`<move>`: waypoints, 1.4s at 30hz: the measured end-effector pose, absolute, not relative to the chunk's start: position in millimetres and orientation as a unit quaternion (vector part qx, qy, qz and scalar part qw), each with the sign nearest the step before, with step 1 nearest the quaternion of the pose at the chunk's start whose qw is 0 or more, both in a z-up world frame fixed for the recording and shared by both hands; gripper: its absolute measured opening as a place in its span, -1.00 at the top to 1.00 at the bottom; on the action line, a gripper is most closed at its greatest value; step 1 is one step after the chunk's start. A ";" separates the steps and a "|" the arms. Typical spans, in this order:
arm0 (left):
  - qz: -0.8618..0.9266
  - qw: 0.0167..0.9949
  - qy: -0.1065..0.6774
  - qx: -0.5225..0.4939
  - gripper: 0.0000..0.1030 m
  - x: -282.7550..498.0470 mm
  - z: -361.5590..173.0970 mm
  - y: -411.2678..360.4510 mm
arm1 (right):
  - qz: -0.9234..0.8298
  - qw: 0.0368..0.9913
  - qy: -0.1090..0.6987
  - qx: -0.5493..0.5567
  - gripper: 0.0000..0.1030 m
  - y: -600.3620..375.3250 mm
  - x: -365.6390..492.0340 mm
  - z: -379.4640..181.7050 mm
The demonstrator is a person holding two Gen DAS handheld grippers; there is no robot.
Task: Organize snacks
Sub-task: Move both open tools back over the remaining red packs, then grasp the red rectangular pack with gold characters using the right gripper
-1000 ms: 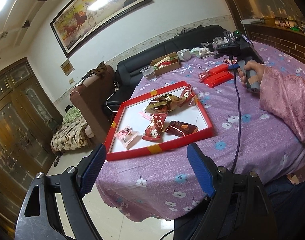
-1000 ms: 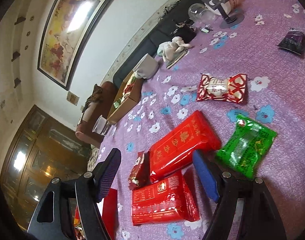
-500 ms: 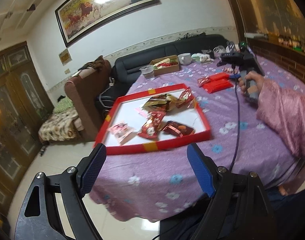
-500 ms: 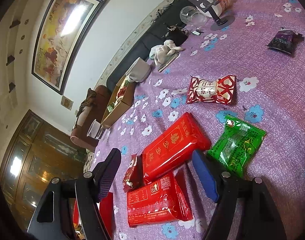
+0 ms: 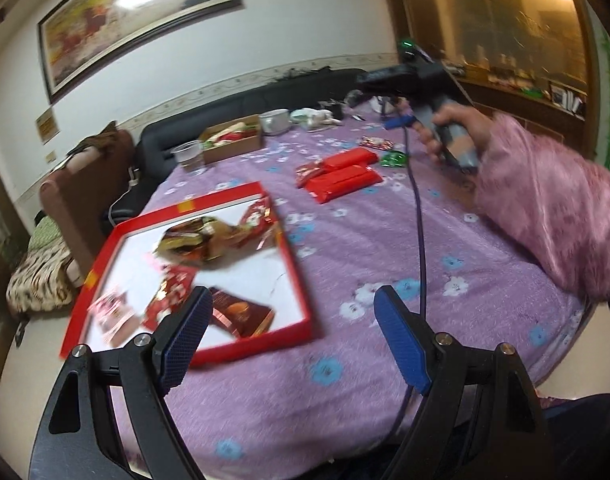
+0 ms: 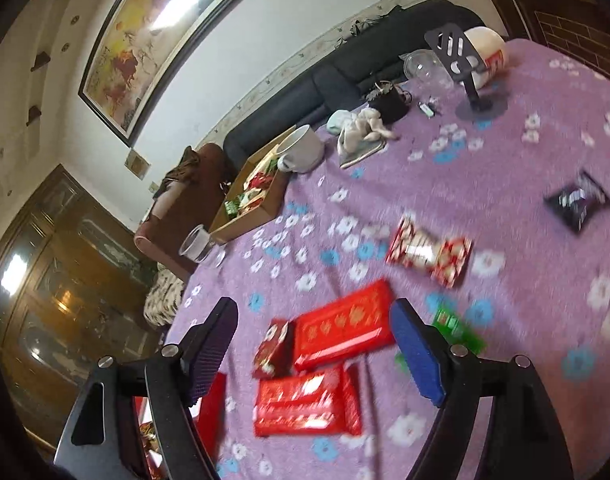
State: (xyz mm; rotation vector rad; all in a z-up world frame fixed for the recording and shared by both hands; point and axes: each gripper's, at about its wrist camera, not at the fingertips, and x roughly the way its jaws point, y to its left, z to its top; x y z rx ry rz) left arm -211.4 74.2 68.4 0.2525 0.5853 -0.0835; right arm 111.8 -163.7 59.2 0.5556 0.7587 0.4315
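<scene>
Since a second ago the left gripper [image 5: 289,332] has swung right and dipped, so the shallow red cardboard tray with a white floor [image 5: 241,346] now sits under its left finger rather than ahead of it. The right gripper [image 6: 313,344] has lifted away from the two flat red foil snack packs [image 6: 337,330], which look smaller between its fingers than before.

The packs lie side by side on the purple flowered tablecloth [image 6: 385,188], with a small dark red sweet wrapper [image 6: 273,350] touching their left end and a green packet [image 6: 457,330] just to their right. Farther off lie a red-and-white wrapped snack [image 6: 429,254] and a black packet [image 6: 577,200].

The tray holds a loose heap of gold, red and brown wrapped sweets [image 5: 209,240].

The left gripper's jaws stand wide apart and empty. The right gripper's jaws are opening, with nothing pinched between them; a hand in a pink sleeve [image 5: 545,208] holds its grip.
</scene>
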 end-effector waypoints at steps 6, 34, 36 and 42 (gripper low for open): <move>-0.046 0.942 0.311 0.120 -0.62 -183.8 60.7 69.3 | 0.203 0.876 0.395 0.186 -0.57 -128.6 162.6 52.4; -0.052 0.934 0.351 0.034 -0.62 -198.9 63.0 74.4 | 0.266 0.813 0.514 -0.065 -0.54 -44.4 -18.7 11.1; -0.051 0.935 0.349 0.032 -0.62 -200.7 65.1 74.1 | 0.311 0.790 0.528 -0.003 -0.48 -65.8 -31.6 19.3; -0.040 0.931 0.361 0.016 -0.62 -201.9 66.5 75.7 | 0.280 0.817 0.502 -0.036 -0.55 -99.5 -38.8 35.3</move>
